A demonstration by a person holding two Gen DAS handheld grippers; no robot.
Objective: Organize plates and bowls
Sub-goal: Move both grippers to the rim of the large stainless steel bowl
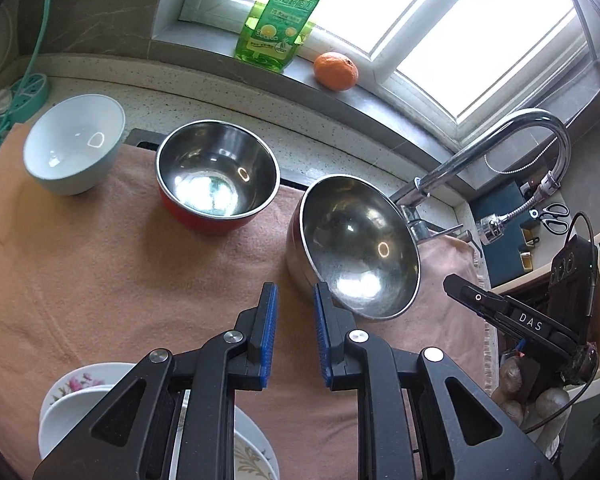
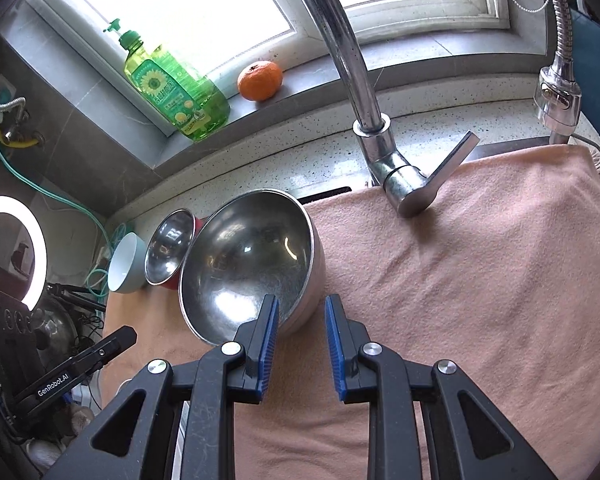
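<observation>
A plain steel bowl [image 1: 356, 248] stands on the peach towel [image 1: 100, 264], just right of my left gripper [image 1: 296, 304]. The left jaws stand a little apart with only towel between them; the right pad overlaps the bowl's near rim. In the right wrist view the same steel bowl [image 2: 252, 264] sits just beyond my right gripper [image 2: 300, 312], slightly left. Those jaws also stand narrowly apart, gripping nothing. A red bowl with a steel inside [image 1: 218, 172] and a pale blue bowl [image 1: 74, 144] stand further left. Stacked floral plates [image 1: 80, 392] lie under the left gripper.
A chrome faucet [image 2: 356, 60] with its lever rises behind the towel, and a spray hose [image 2: 556, 92] hangs at the right. A green dish soap bottle [image 2: 172, 80] and an orange [image 2: 260, 80] sit on the window sill. A ring light [image 2: 12, 248] stands far left.
</observation>
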